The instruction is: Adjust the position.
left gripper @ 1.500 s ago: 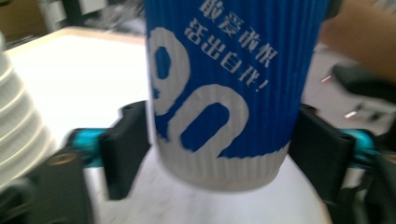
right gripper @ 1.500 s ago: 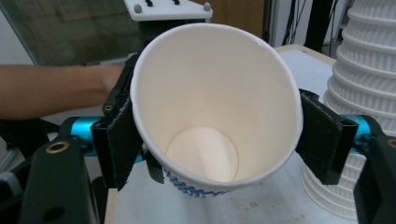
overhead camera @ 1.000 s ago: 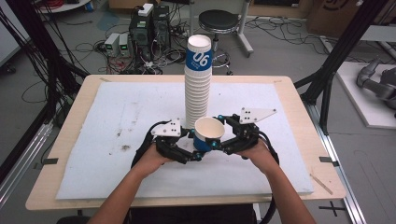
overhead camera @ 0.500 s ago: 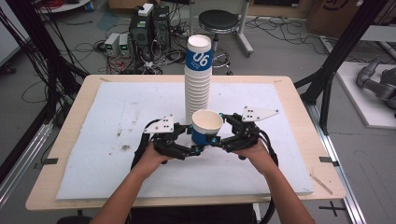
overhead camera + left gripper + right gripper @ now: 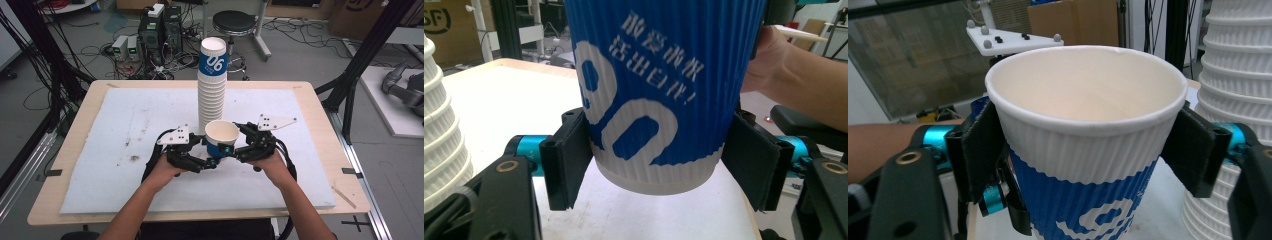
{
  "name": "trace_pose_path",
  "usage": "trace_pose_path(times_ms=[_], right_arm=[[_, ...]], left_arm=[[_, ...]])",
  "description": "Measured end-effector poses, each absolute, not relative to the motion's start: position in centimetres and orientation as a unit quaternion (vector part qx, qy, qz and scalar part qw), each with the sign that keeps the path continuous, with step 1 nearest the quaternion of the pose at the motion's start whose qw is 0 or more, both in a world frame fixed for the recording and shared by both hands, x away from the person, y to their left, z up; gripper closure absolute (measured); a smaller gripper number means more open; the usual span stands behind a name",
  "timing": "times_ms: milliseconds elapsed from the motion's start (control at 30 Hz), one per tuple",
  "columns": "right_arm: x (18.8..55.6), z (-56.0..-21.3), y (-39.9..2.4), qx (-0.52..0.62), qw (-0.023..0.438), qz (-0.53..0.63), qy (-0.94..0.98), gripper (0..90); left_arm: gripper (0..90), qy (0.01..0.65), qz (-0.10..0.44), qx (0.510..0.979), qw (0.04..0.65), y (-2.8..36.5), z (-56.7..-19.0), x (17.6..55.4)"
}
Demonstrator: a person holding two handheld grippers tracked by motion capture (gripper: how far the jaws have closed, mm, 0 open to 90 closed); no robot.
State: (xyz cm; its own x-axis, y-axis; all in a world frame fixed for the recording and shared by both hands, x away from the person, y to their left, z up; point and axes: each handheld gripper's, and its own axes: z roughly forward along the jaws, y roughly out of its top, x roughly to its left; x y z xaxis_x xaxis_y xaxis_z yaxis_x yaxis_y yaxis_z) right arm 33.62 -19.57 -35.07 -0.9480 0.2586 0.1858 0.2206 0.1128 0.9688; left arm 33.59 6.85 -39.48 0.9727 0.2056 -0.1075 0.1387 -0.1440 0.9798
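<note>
Ribbed paper cup [image 5: 220,138], black fingers [image 5: 568,160] gripping

Cup [image 5: 221,138] ribbed blue w/ white rim & print; tongs black w/ cyan; stack [image 5: 211,90] white.

Even, soft overhead room light, faint shadows on the table [image 5: 100,125]; high view slightly soft, close-up cup [image 5: 659,90] lettering mildly blurred.

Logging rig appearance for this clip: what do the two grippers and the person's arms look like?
Both the left gripper and the right gripper are black, with flat black rectangular jaw pads, turquoise metal fittings and brass-coloured screws. Each carries a pale grey three-cornered plate with dark dots on top, and black cables trail back along the wrists. The forearms are bare; no sleeves show.
</note>
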Motion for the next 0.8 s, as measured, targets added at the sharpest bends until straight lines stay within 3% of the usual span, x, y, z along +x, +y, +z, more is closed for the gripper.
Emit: trace_pose_path(times_ms=[133, 233, 800], right_arm=[[33.4, -35.0, -19.4, 0.144, 0.041, 0.629, 0.763, 26.2], [33.3, -34.9, -19.4, 0.139, 0.075, 0.603, 0.782, 26.3], [34.0, -35.0, -20.3, 0.163, 0.104, 0.594, 0.781, 26.2]], left_arm=[[28.9, 0.119, 0.044, 0.769, 0.626, 6.5, -39.7, 33.5], [20.2, 0.141, 0.051, 0.774, 0.615, 7.0, -39.9, 33.5], [19.2, 0.230, 0.122, 0.743, 0.617, 15.3, -40.2, 33.6]])
